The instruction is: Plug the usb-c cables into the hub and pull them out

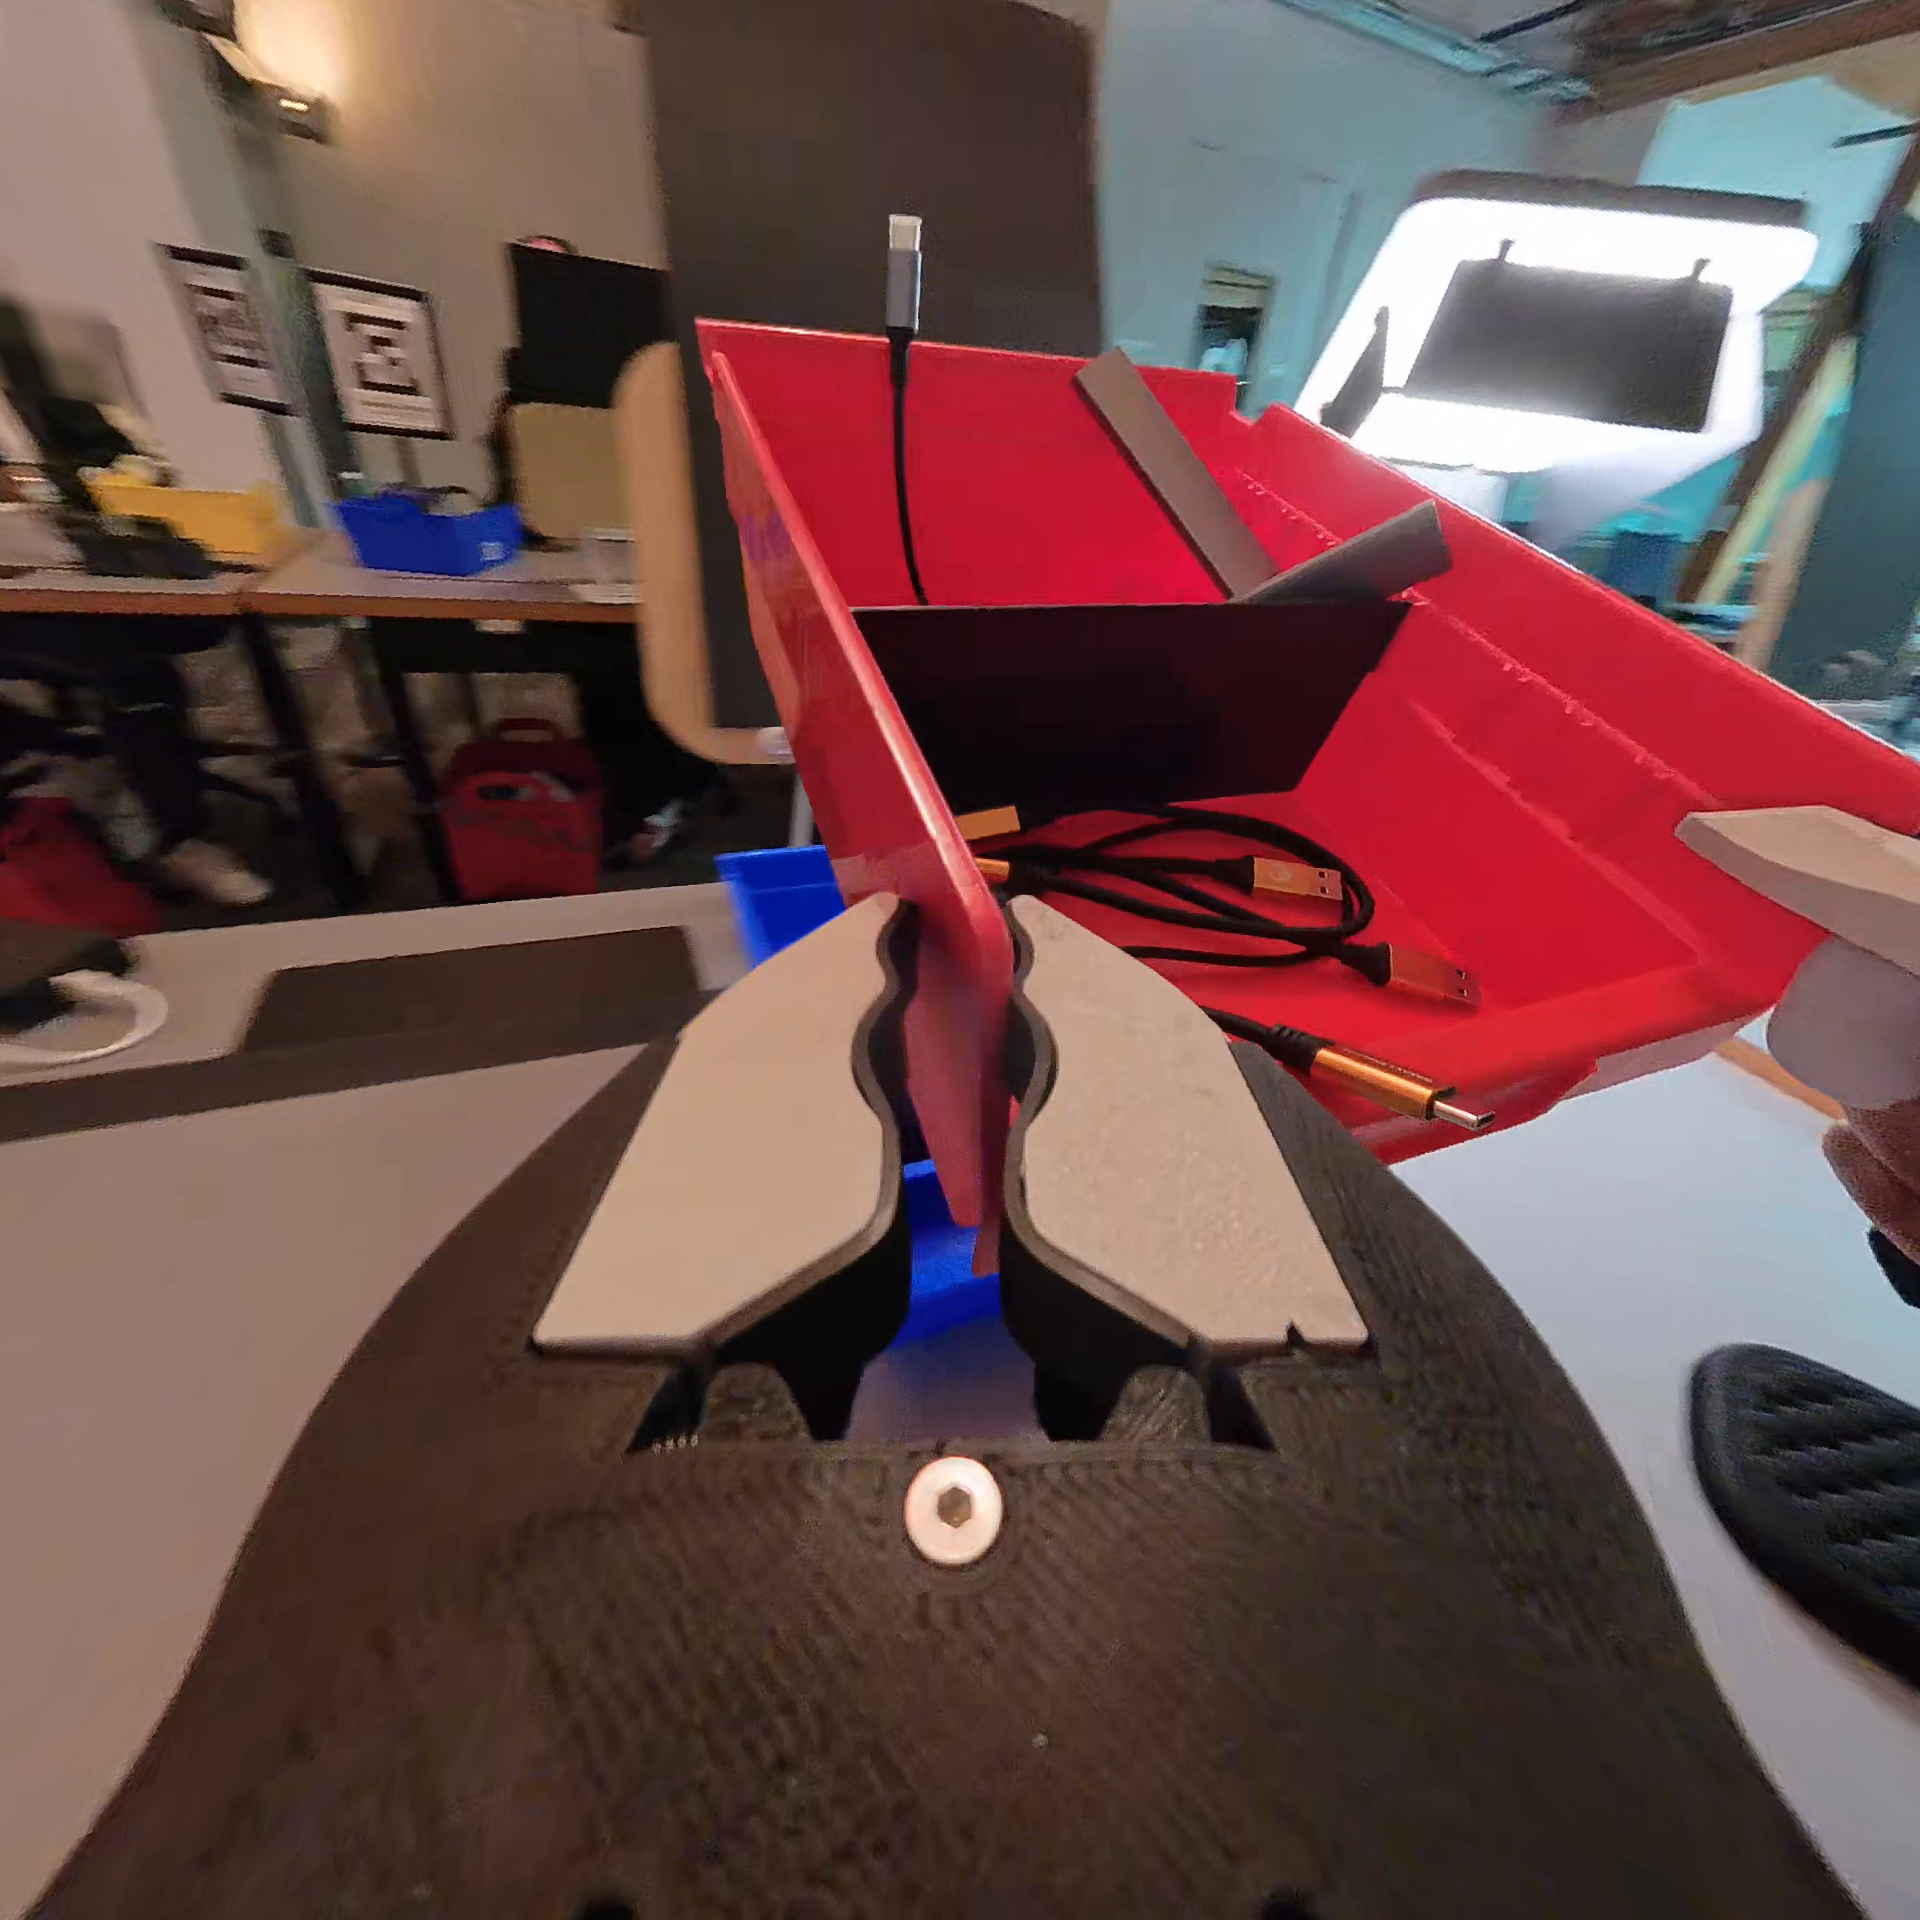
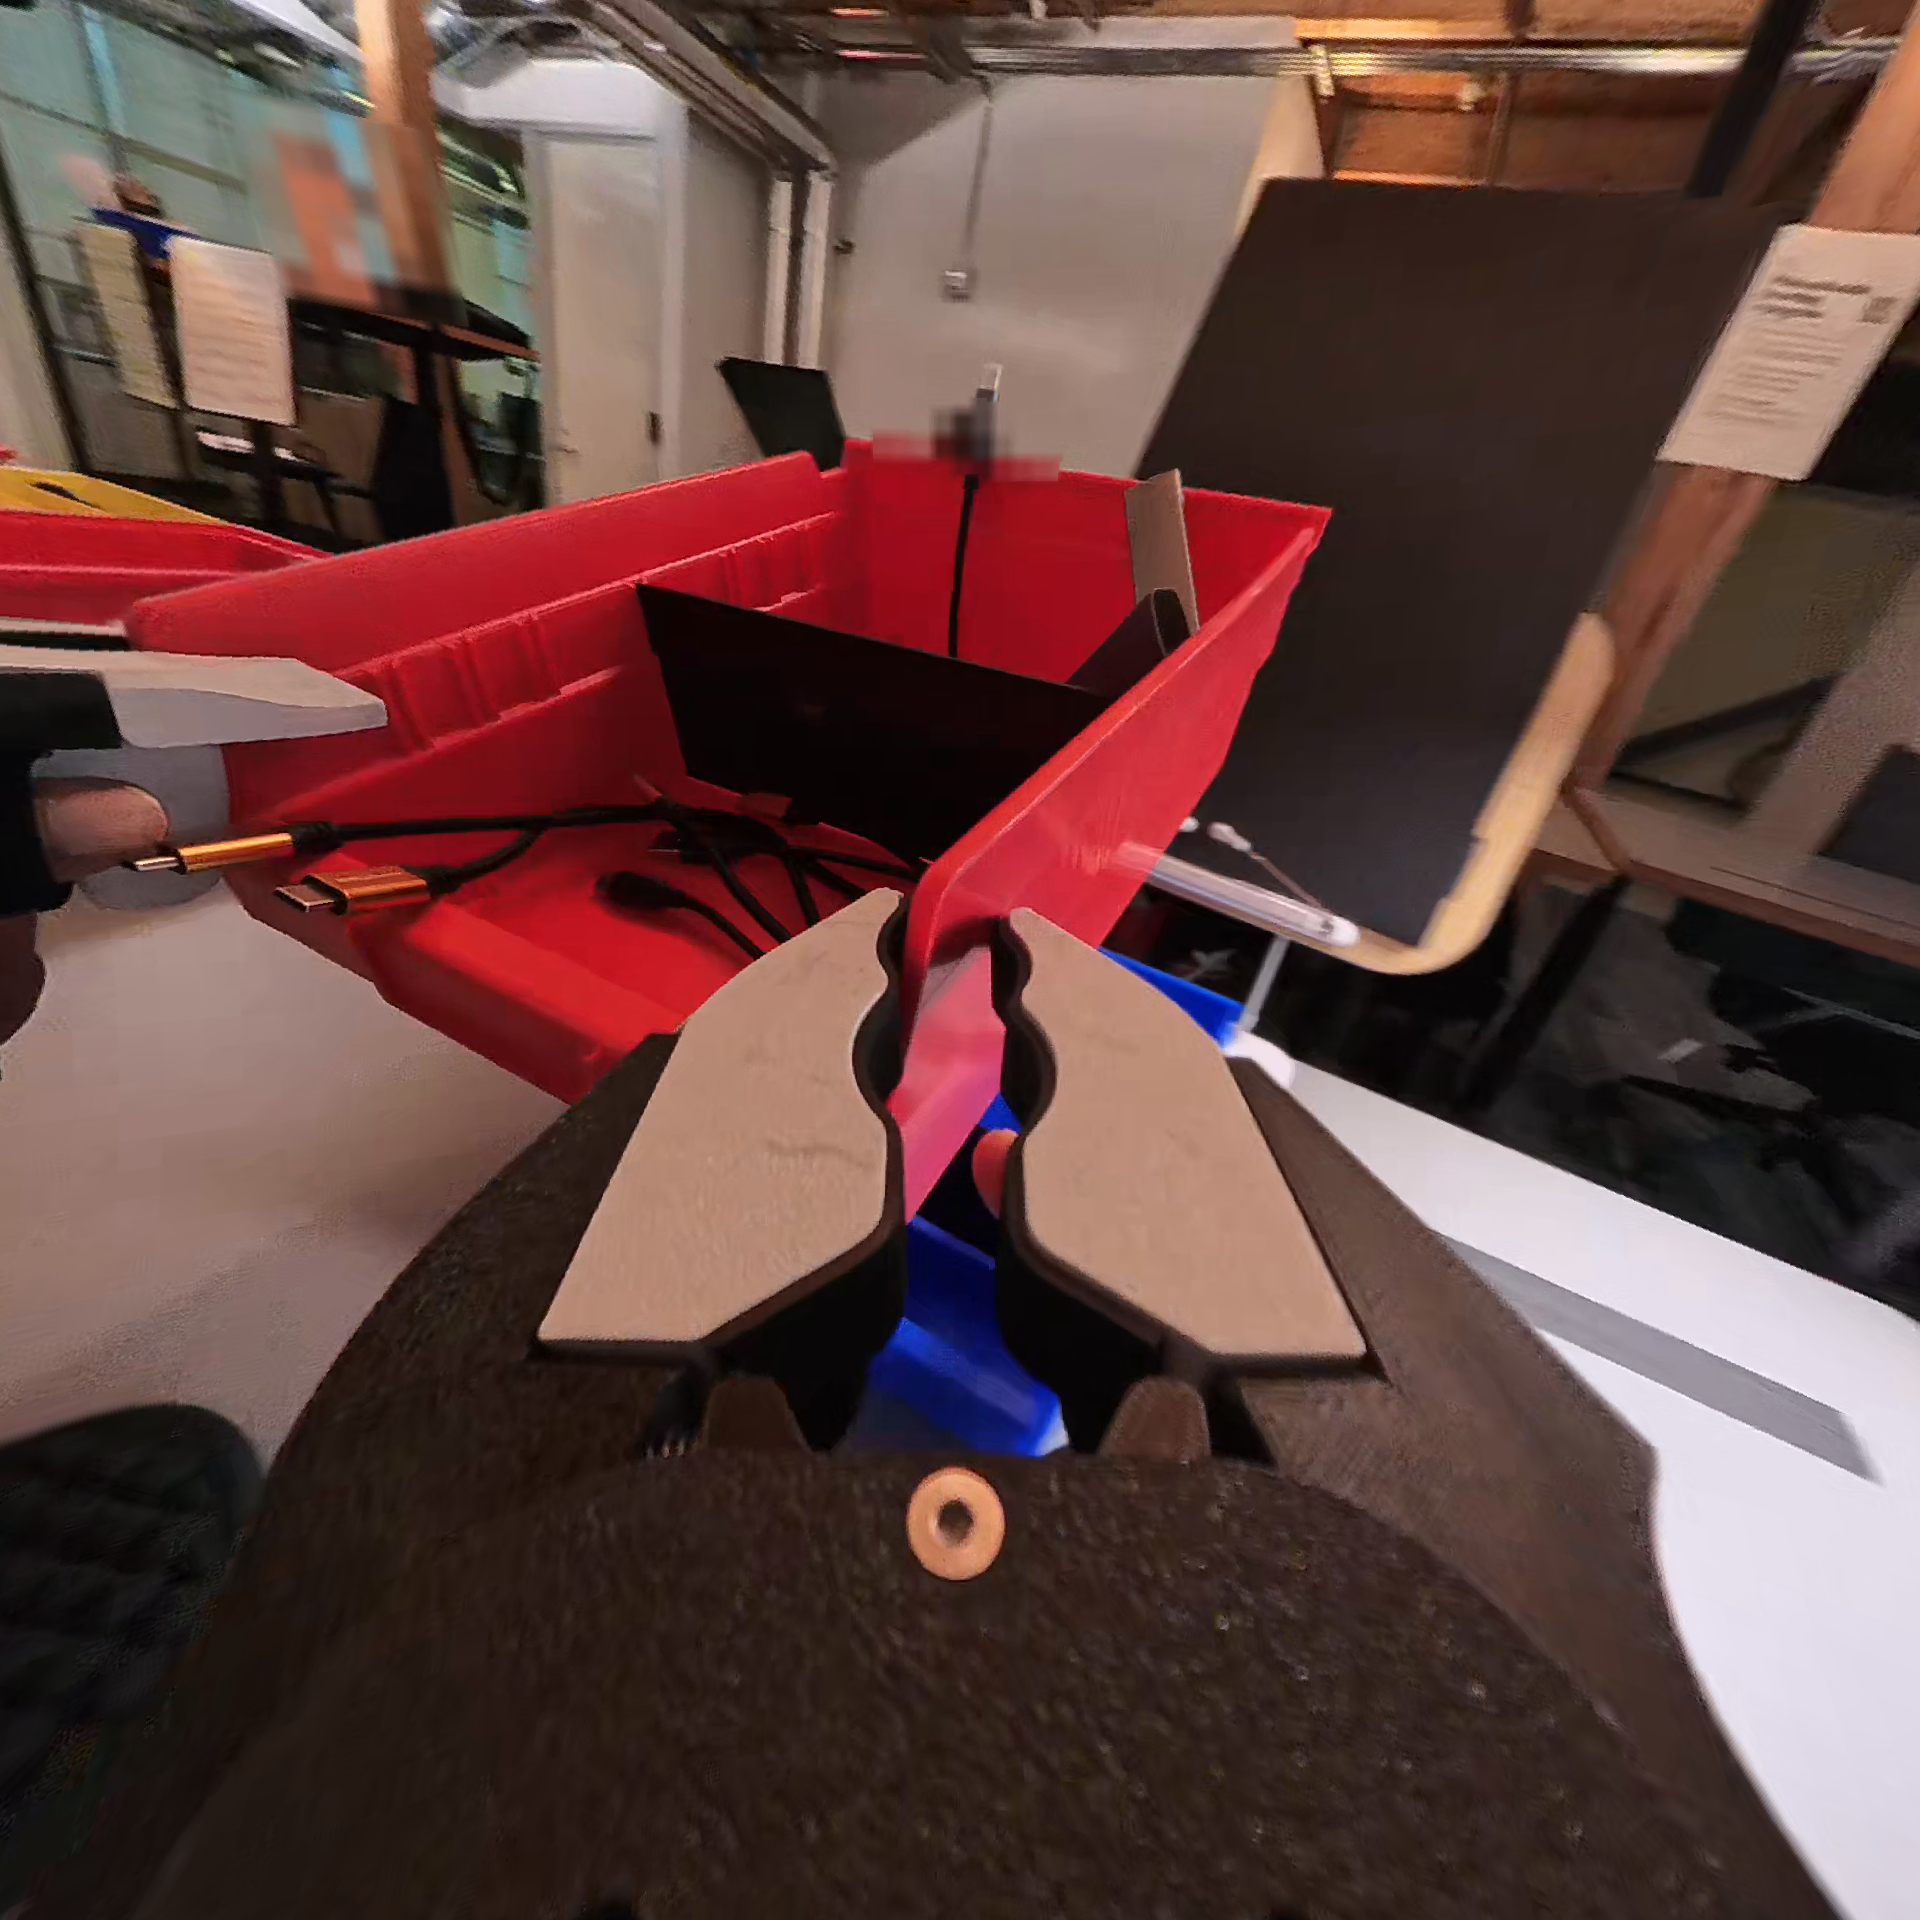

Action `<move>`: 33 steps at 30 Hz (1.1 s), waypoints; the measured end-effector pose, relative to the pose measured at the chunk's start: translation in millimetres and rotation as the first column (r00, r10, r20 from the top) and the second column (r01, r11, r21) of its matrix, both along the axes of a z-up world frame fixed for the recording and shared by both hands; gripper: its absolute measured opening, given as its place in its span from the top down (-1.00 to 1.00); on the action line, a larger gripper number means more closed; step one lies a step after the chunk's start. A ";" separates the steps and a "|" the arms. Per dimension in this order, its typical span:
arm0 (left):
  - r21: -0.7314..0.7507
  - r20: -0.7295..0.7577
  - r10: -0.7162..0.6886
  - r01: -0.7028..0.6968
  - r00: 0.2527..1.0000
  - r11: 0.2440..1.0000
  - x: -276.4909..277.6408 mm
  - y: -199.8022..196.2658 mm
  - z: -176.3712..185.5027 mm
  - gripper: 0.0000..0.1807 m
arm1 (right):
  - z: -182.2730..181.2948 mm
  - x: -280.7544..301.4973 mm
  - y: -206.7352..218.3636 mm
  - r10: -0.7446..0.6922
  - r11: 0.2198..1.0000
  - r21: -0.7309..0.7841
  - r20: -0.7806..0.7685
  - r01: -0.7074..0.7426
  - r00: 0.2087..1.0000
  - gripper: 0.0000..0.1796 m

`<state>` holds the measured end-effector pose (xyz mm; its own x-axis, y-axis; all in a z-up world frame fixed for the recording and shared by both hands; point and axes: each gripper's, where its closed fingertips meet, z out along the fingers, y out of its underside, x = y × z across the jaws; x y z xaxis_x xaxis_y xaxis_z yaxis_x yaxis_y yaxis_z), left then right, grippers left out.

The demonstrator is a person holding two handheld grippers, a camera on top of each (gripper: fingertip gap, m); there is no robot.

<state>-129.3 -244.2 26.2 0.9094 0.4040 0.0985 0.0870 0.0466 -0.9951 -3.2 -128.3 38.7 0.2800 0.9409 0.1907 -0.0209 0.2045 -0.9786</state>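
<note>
A red bin [image 1: 1507, 790] is held tilted above the white table, between both grippers. My left gripper [image 1: 951, 909] is shut on the bin's left side wall. My right gripper [image 2: 951, 914] is shut on the right side wall of the bin [image 2: 520, 956]. Black cables [image 1: 1195, 883] with orange plugs lie in the front section, and one orange USB-C plug [image 1: 1392, 1086] pokes over the front lip. They also show in the right wrist view [image 2: 358, 890]. Behind a black divider [image 1: 1112, 696], a grey hub [image 1: 1174, 468] leans on the back wall, its own plug [image 1: 904, 270] sticking up.
A blue bin [image 1: 779, 883] sits on the white table [image 1: 1610, 1299] under the red one, also showing between my right fingers [image 2: 956, 1351]. A dark chair back [image 2: 1455, 520] stands beyond the table. A black mesh object [image 1: 1818, 1486] is at the right edge. Some 15 cm of space lies between my two pairs of fingers.
</note>
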 end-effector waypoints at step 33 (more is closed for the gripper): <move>-0.564 -0.047 -0.257 0.187 0.965 0.805 -56.2 -81.6 -132.3 0.53 | -192.9 -67.5 -5.0 0.304 0.907 -0.014 0.713 -0.421 0.632 0.60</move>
<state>-185.5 -325.8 -106.1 0.9713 0.1441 -0.1891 -0.0889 -0.5175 -0.8510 -70.7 -133.3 -154.2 -0.3430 0.8831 0.3201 0.5380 0.4640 -0.7037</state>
